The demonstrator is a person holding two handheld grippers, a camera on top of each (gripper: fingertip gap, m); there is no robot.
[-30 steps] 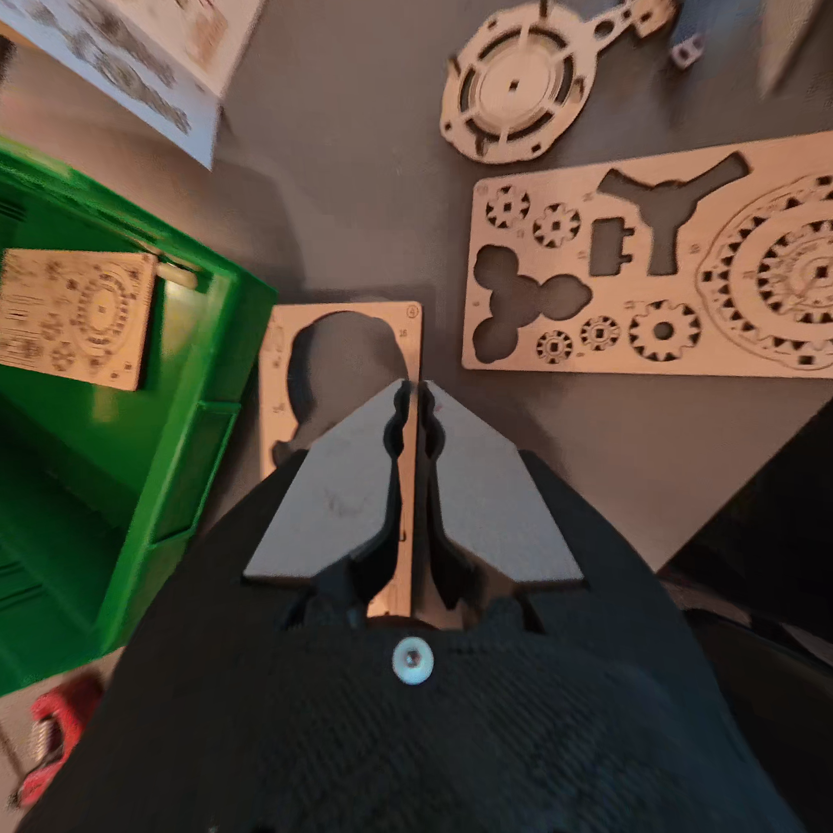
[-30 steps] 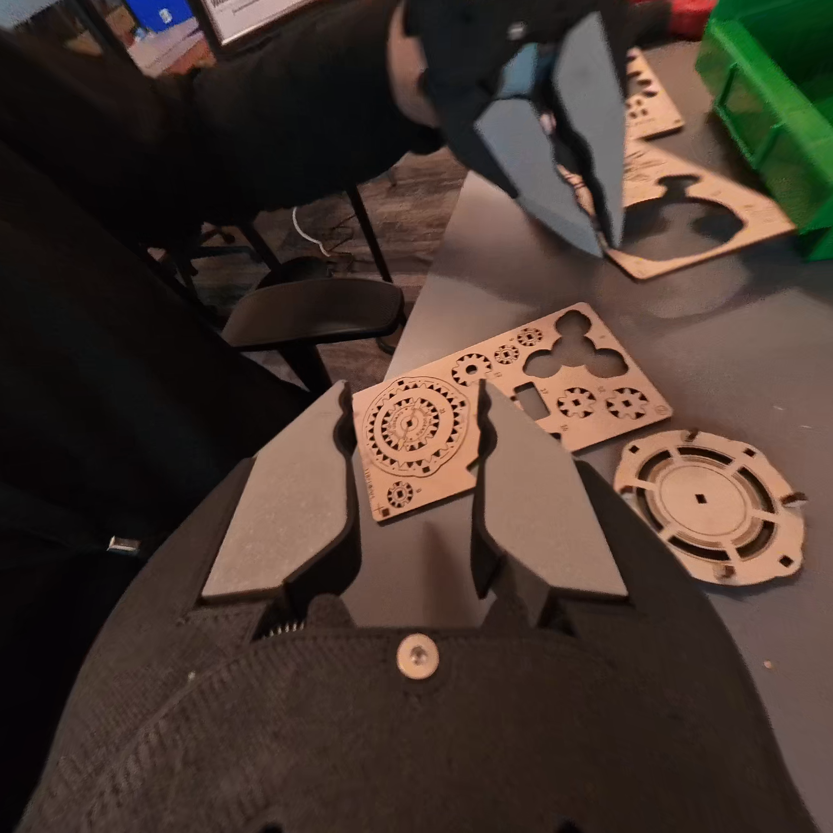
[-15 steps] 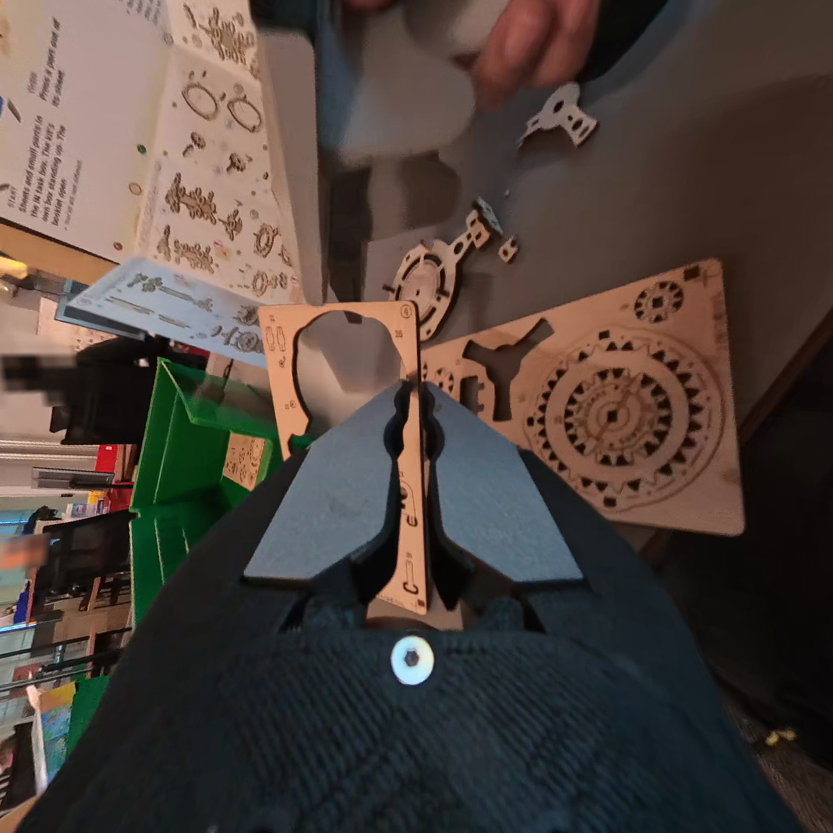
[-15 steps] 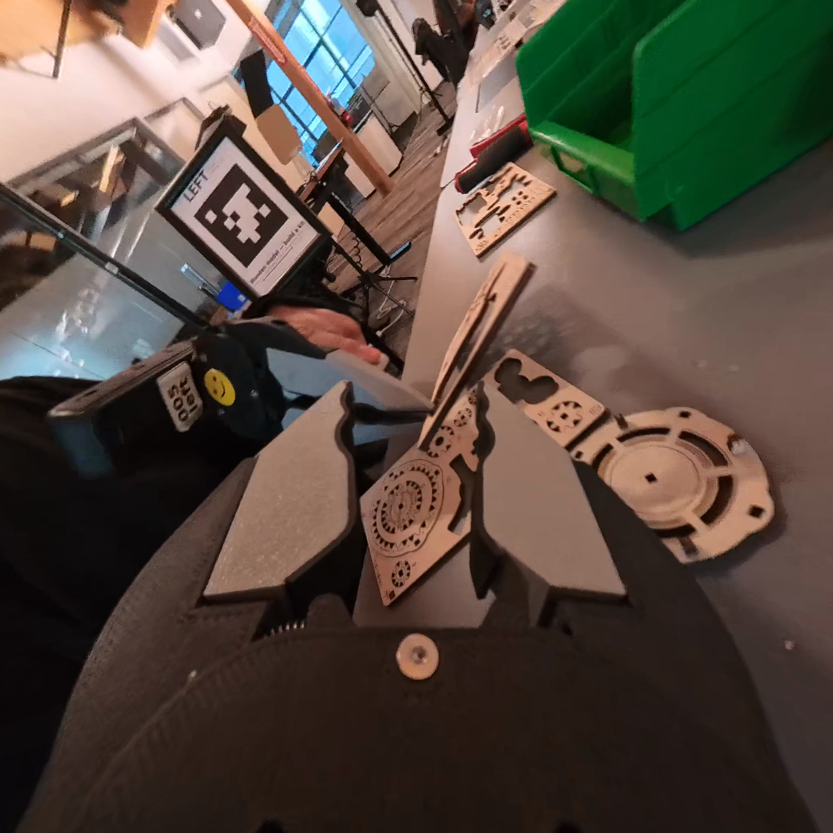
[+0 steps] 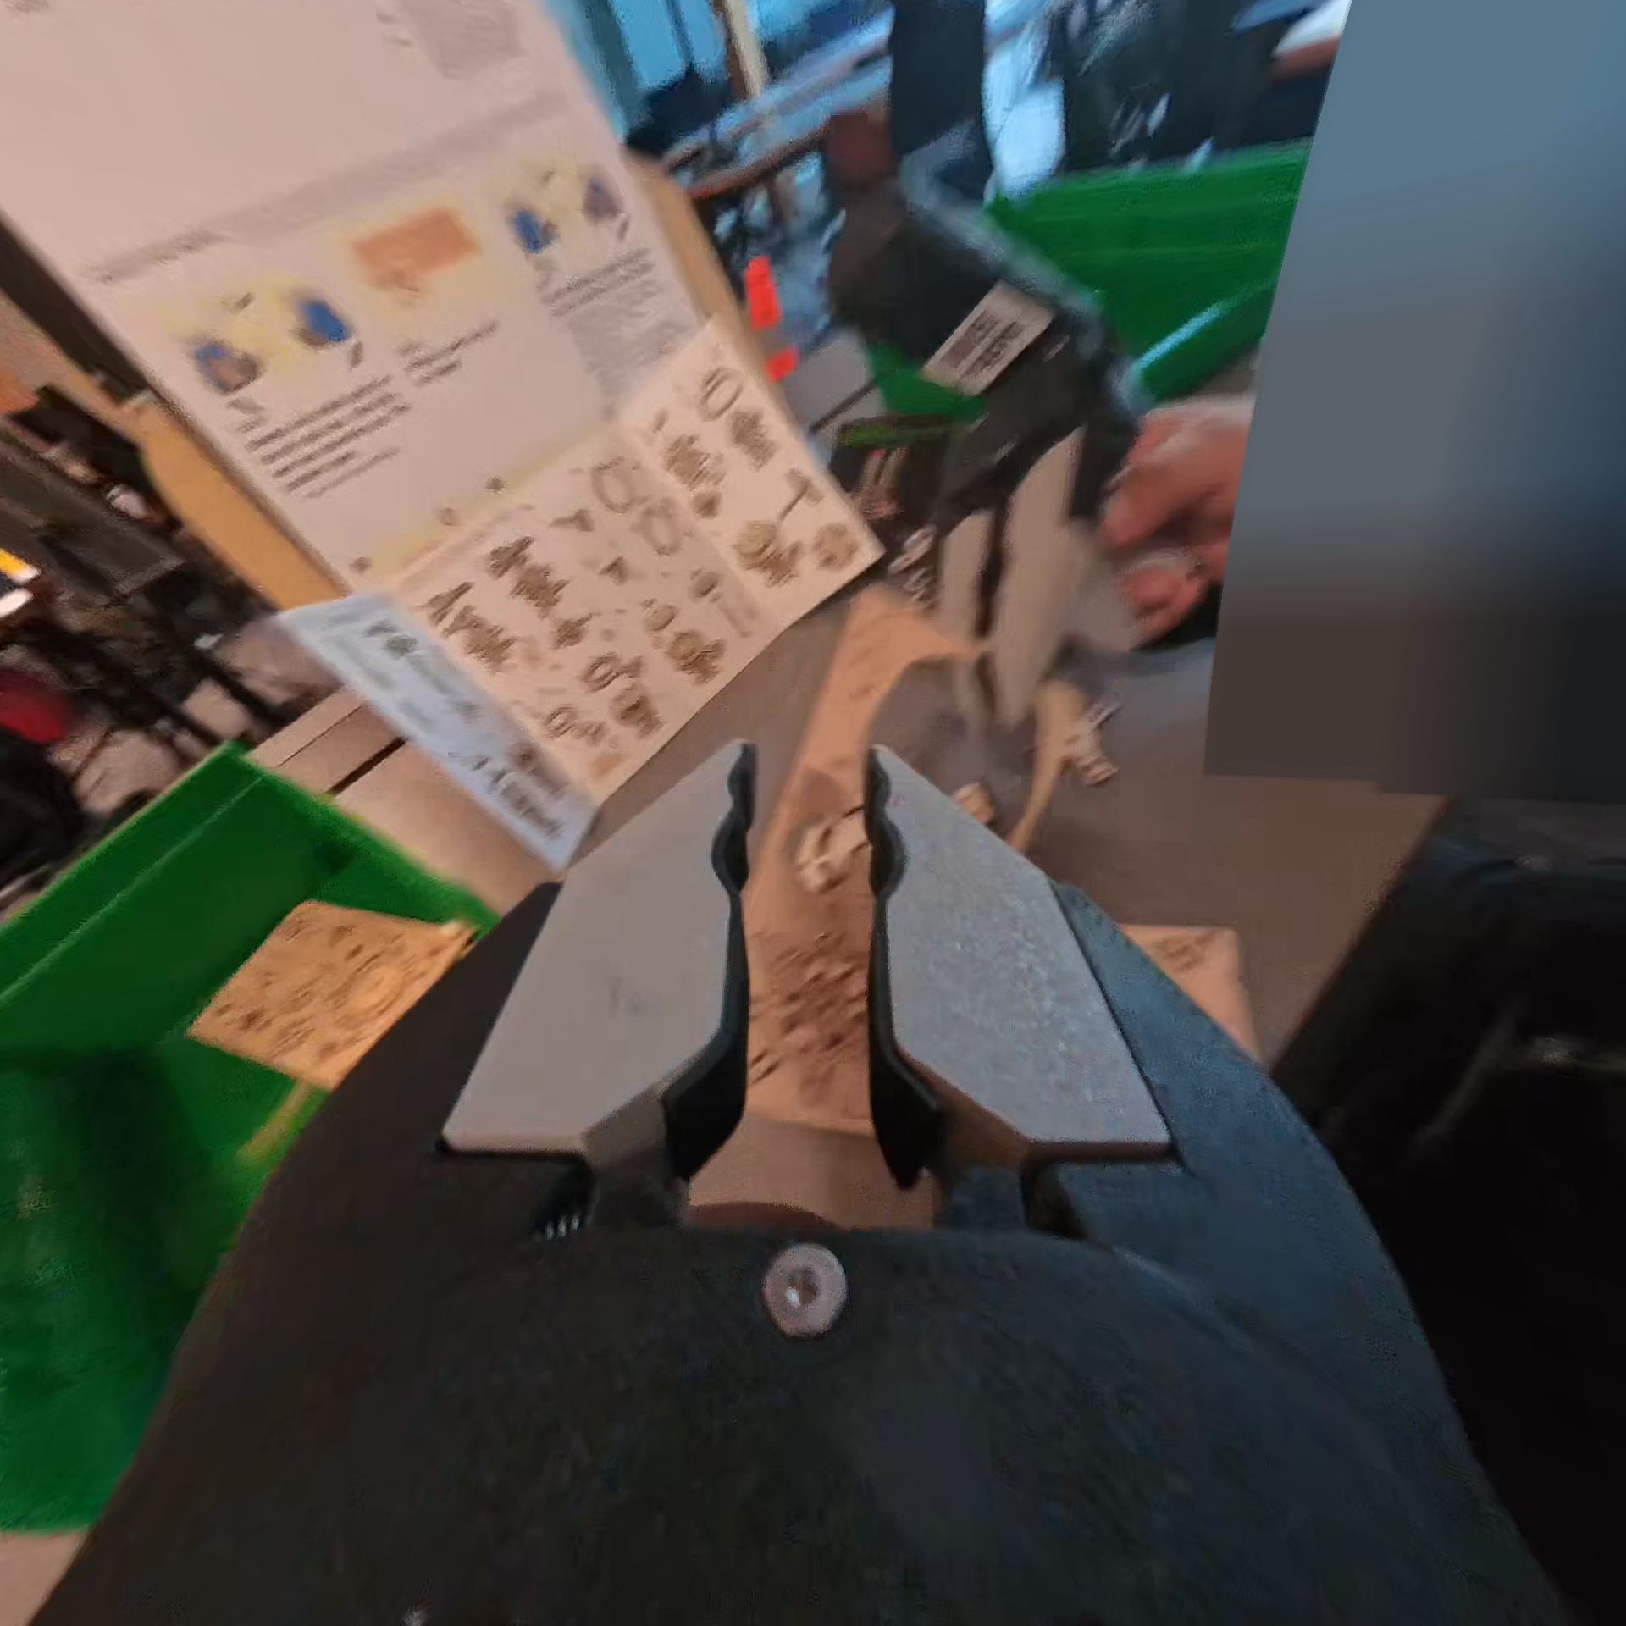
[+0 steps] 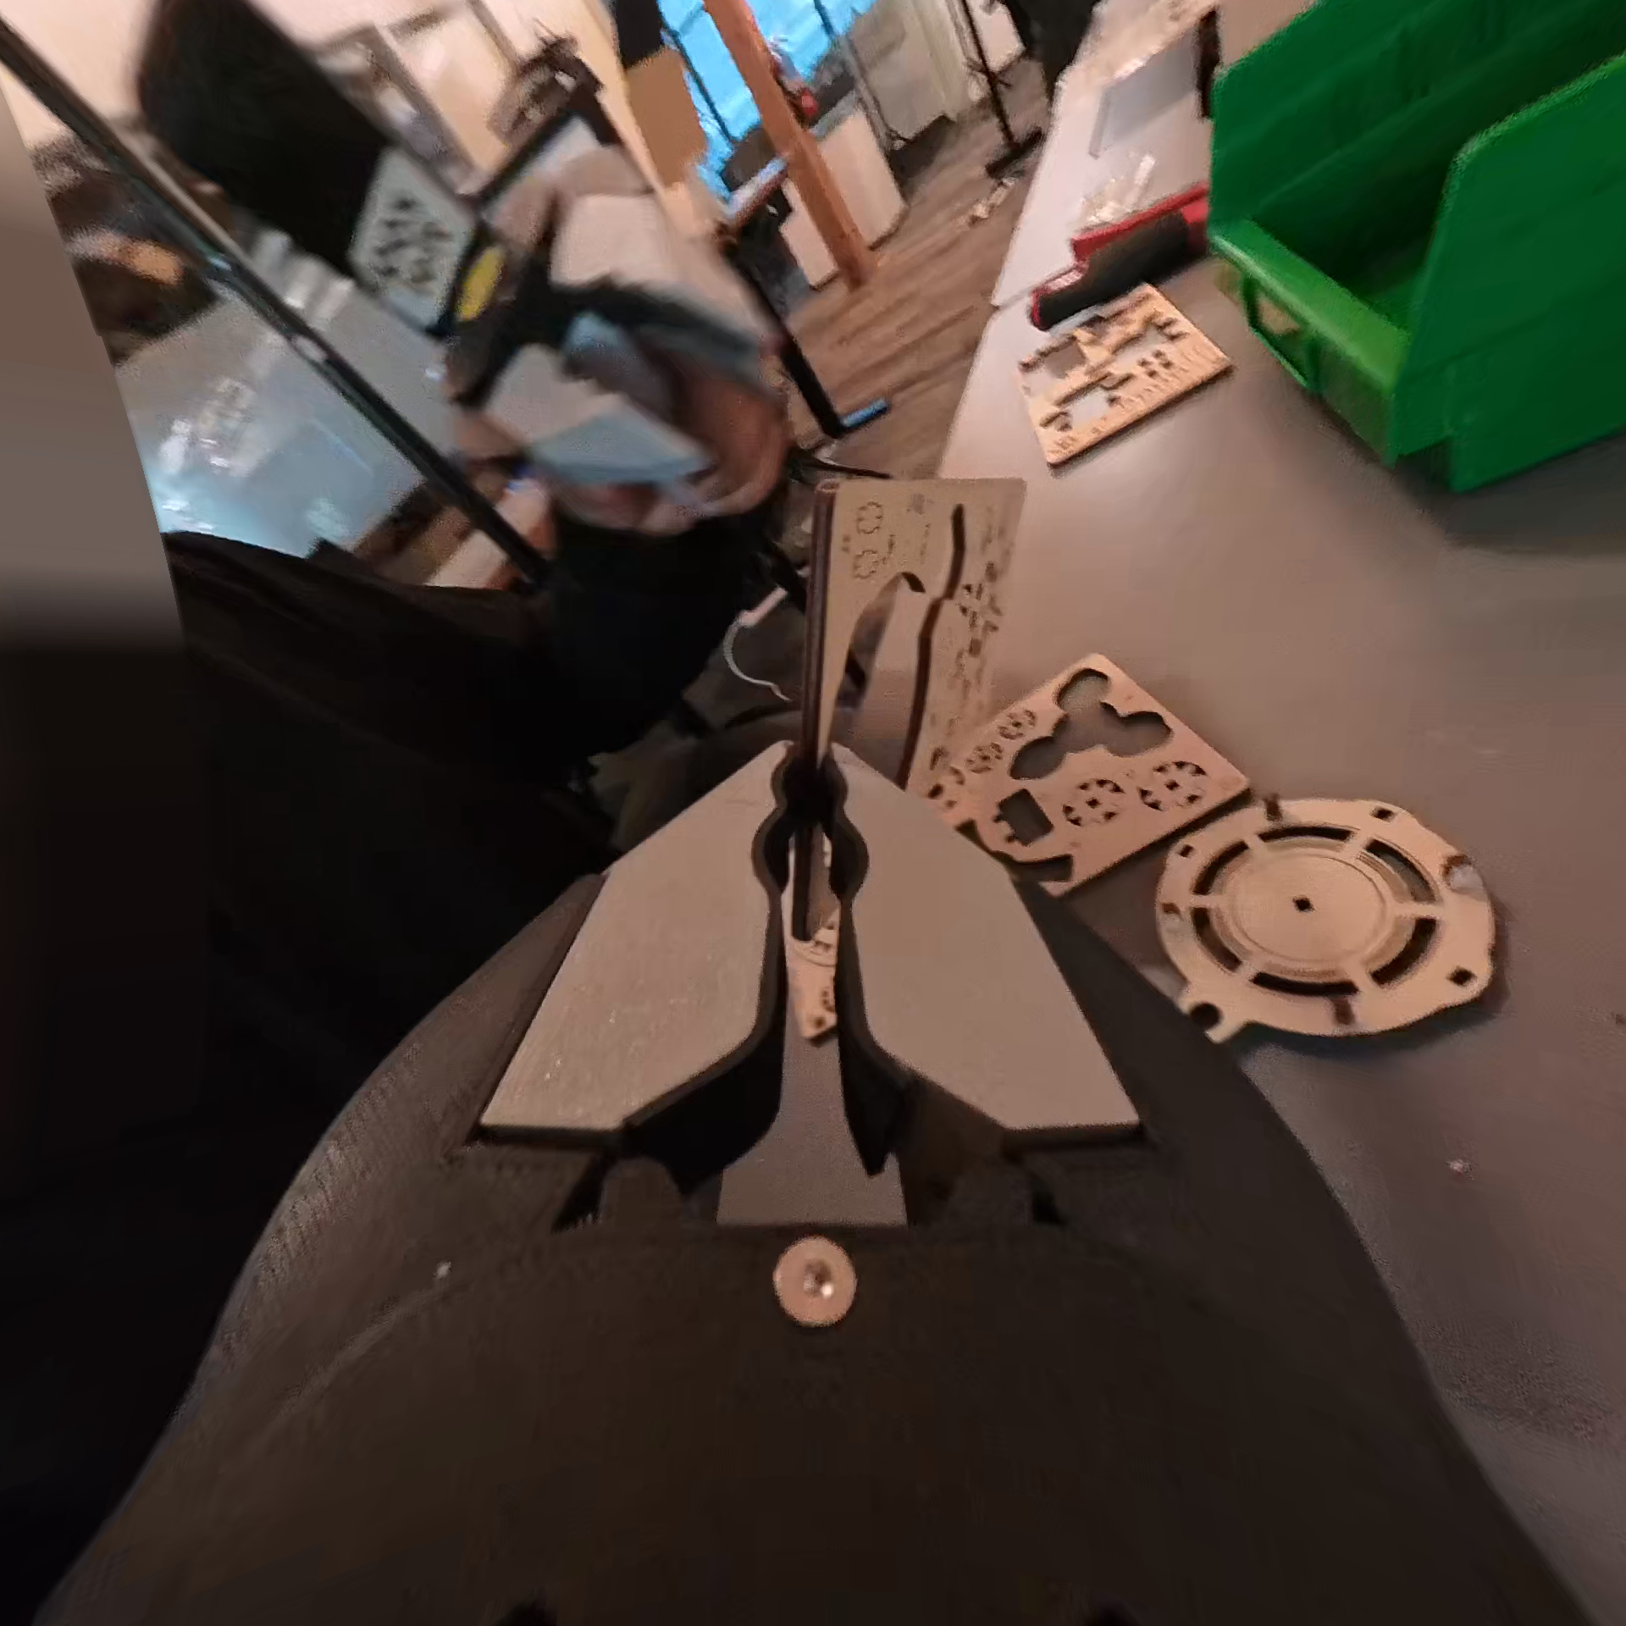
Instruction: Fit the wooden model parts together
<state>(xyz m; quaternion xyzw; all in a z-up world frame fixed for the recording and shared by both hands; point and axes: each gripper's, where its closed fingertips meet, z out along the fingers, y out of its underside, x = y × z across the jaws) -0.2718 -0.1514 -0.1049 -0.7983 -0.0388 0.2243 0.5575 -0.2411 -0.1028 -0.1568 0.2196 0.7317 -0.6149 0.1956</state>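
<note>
My right gripper (image 6: 805, 765) is shut on the lower edge of a thin wooden cut-out sheet (image 6: 915, 616) and holds it upright above the grey table (image 6: 1320, 616). A wooden gear sheet (image 6: 1091, 774) and a round slotted wooden assembly (image 6: 1320, 933) lie flat just right of it. My left gripper (image 5: 809, 765) is open and empty, above the gear sheet (image 5: 809, 994). In the blurred left wrist view the right gripper (image 5: 1012, 545) shows farther off with the held sheet (image 5: 853, 669).
Green bins (image 6: 1425, 264) stand at the far right, one (image 5: 176, 924) with a wooden sheet (image 5: 325, 985) in it. Another punched sheet (image 6: 1117, 378) and a red and black tool (image 6: 1117, 255) lie beyond. An instruction leaflet (image 5: 528, 440) stands at the back. The table edge runs along the left. Some 9 centimeters of space lies between my two pairs of fingers.
My left gripper has let go of the cut-out sheet and opened. My right gripper has shut on that sheet and now holds it upright.
</note>
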